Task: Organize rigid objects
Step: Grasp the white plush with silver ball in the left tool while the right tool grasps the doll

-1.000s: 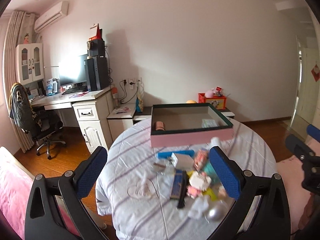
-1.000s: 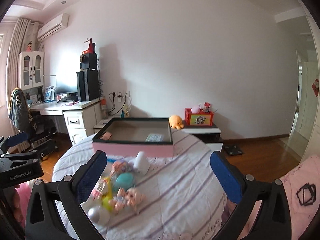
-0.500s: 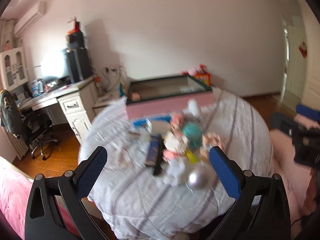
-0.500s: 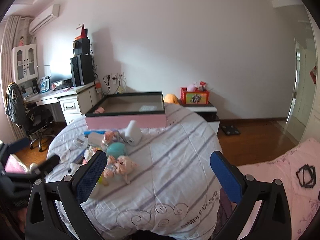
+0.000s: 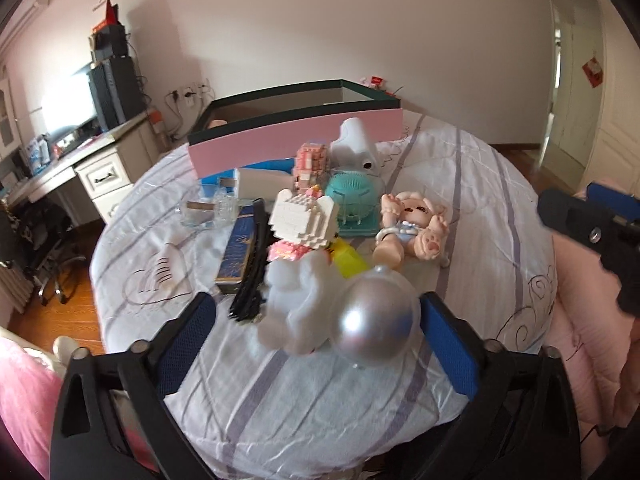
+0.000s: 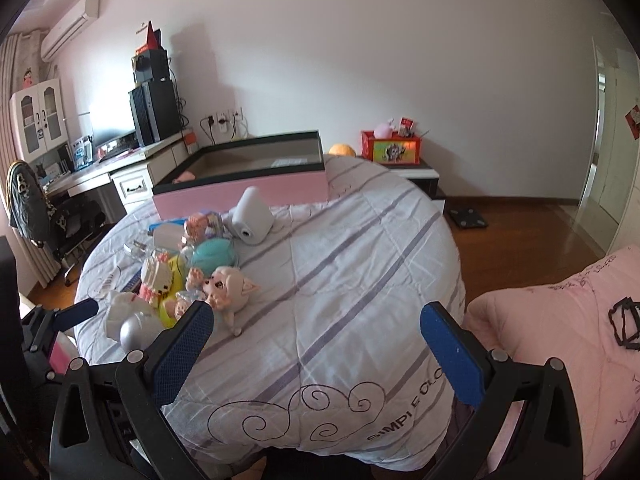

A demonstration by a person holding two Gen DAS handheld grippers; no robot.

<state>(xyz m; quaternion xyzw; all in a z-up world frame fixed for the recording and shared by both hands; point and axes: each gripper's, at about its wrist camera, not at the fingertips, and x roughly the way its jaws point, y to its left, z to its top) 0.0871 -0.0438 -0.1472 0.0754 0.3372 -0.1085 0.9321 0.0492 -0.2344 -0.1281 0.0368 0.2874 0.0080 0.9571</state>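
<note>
While the toys [image 5: 344, 240] lie heaped just ahead of the left gripper [image 5: 316, 332], jaws apart and empty, the box [image 6: 244, 184] beyond seems nearly bare. Right gripper [image 6: 316, 344] hangs open too, holding nothing; sorting has barely begun.

**Left tool poised over a pile of toys**

The left tool [image 5: 316, 332] hangs with its blue-padded fingers [image 5: 186, 344] spread wide on either side of a silver ball [image 5: 376, 320] and a white figure [image 5: 298, 304], touching neither. Beyond them lie a white brick-built toy [image 5: 300, 220], a teal round toy [image 5: 354, 196], a pig doll [image 5: 412, 228], a dark blue box [image 5: 236, 248] and a black comb [image 5: 252, 276]. A pink-sided box [image 5: 296, 136] stands open at the far edge of the striped tabletop [image 5: 480, 184]. The right tool [image 5: 592, 232] shows at the right margin.
</note>
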